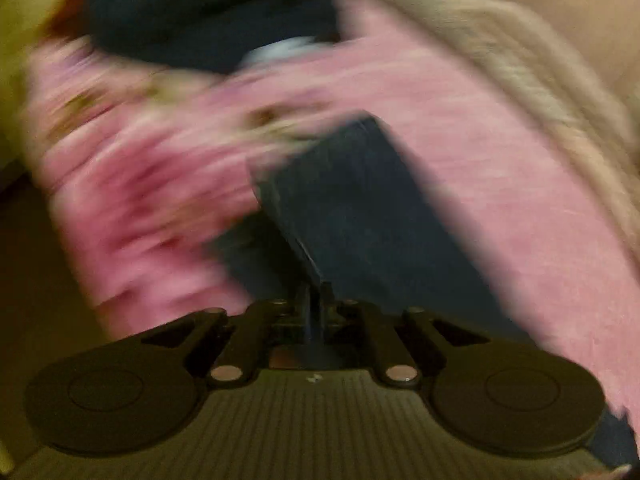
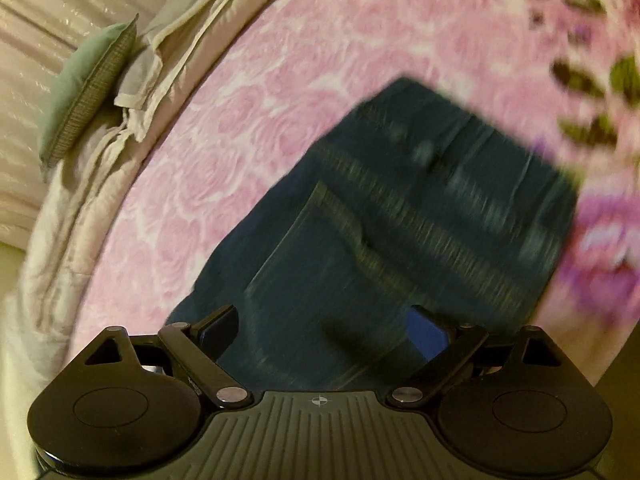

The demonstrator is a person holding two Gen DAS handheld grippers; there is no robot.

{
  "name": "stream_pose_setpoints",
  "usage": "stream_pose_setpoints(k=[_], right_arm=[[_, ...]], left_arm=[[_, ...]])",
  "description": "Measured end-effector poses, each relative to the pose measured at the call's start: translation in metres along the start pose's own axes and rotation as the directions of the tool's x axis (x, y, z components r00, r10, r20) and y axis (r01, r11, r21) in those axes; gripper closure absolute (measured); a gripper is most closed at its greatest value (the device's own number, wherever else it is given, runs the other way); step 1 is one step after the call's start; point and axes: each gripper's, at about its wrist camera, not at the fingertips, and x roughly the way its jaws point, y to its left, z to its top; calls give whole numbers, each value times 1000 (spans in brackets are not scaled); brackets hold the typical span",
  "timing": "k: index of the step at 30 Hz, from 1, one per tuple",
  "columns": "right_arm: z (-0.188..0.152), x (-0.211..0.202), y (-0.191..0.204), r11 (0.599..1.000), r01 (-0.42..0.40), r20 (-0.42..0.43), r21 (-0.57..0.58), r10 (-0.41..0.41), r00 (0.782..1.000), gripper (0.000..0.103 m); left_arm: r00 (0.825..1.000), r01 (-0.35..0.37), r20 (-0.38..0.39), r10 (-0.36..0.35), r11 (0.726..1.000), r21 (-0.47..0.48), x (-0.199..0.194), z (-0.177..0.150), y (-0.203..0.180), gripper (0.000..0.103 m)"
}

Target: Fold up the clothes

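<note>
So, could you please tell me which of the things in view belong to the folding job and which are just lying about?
Part of the job:
- jeans, dark denim on the bed
- left gripper, fingers shut on denim
- right gripper, fingers open over the jeans

Lying about:
- pink bedspread
- green cushion
- cream bedding
</note>
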Motion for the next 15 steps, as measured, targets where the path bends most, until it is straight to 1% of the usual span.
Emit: stream_pose_setpoints(k=[1, 3, 4, 7, 8, 9, 10, 12, 13, 14, 15], right_arm=[[-8, 1, 0, 999, -31, -17, 29, 31, 999, 10], [-25, 2, 1, 992, -91, -54, 86, 96, 994, 10], [-36, 3, 1, 984, -127, -79, 124, 138, 987, 10], [-68, 8, -1, 944, -206, -136, 256, 246, 960, 10], [-79, 9, -3, 926, -224, -147, 304, 278, 949, 15], [-90, 12, -5, 905, -237, -157, 354, 307, 939, 22], [-99, 15, -9, 883, -240, -162, 404, 327, 931, 32], [-114, 22, -18, 836, -238, -157, 494, 355, 921, 33], [-119, 23, -21, 818, -236, -150, 525, 362, 920, 33], [-124, 26, -24, 803, -233, -146, 549, 366, 919, 33], [-128, 27, -26, 795, -230, -145, 561, 368, 918, 34]], left_arm=[[1000, 12, -24, -13, 999, -48, 2, -2, 14, 101], [998, 55, -32, -60, 989, -134, 0, -6, 30, 100], [995, 85, -31, -91, 983, -164, -2, -9, 35, 99], [985, 158, -33, -168, 968, -196, -6, -15, 32, 99], [980, 183, -38, -195, 961, -208, -7, -17, 30, 99], [973, 212, -43, -227, 951, -227, -8, -19, 31, 99], [965, 237, -48, -256, 940, -246, -8, -21, 31, 99], [952, 275, -52, -300, 921, -277, -9, -25, 33, 98], [946, 292, -55, -321, 911, -291, -9, -26, 33, 98], [941, 302, -59, -334, 905, -298, -9, -28, 34, 98], [939, 305, -65, -338, 905, -297, -9, -29, 35, 98]])
